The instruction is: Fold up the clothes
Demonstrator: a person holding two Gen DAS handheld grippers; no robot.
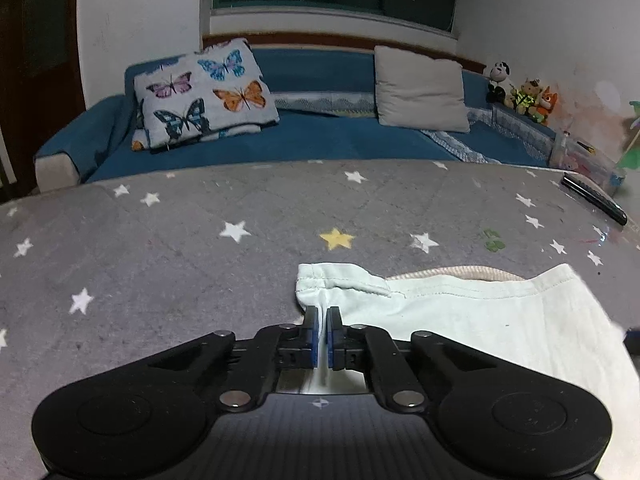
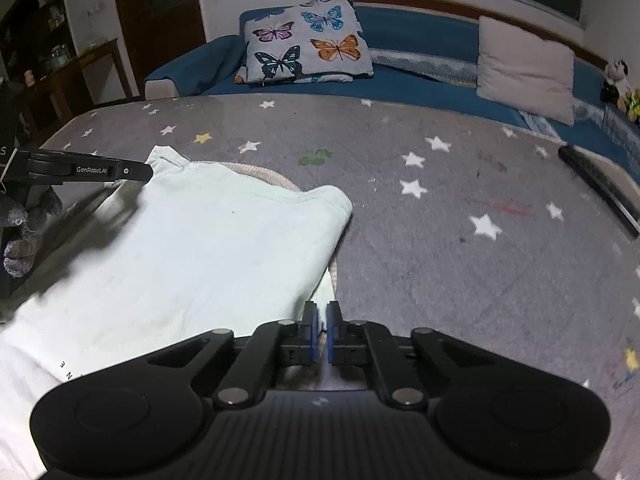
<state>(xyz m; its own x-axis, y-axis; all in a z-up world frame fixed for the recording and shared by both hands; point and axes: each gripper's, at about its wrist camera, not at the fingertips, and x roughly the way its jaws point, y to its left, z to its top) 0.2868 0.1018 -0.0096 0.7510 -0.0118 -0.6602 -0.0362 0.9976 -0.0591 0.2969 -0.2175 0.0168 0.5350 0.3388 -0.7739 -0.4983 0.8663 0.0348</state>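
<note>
- Left wrist view: your left gripper (image 1: 323,314) is pressed together, pinching a fold of the white garment (image 1: 480,320) at its left corner; a strip of cloth shows between the blue pads (image 1: 315,336).
- The garment lies flat on the grey star-print cover (image 1: 160,260), spreading to the right of that gripper, with a beige ribbed edge (image 1: 452,272) showing along its far side.
- Beyond the garment, a yellow star (image 1: 337,238) is printed on the cover; further back stands a blue sofa (image 1: 320,136) with a butterfly cushion (image 1: 204,96) and a plain pale cushion (image 1: 420,90).
- Far right of the garment, a dark remote (image 1: 594,198) lies near the cover's edge, and soft toys (image 1: 520,92) sit on the sofa arm.
- Right wrist view: your right gripper (image 2: 322,314) is also pressed together, pinching the garment (image 2: 192,248) at its right edge, where the cloth gathers between the pads (image 2: 314,332).
- From here the garment stretches left of that gripper; your left gripper (image 2: 142,172) meets its far left corner, with a gloved hand (image 2: 28,224) behind it.
- Right of the garment the cover (image 2: 460,272) lies bare, with white stars.
</note>
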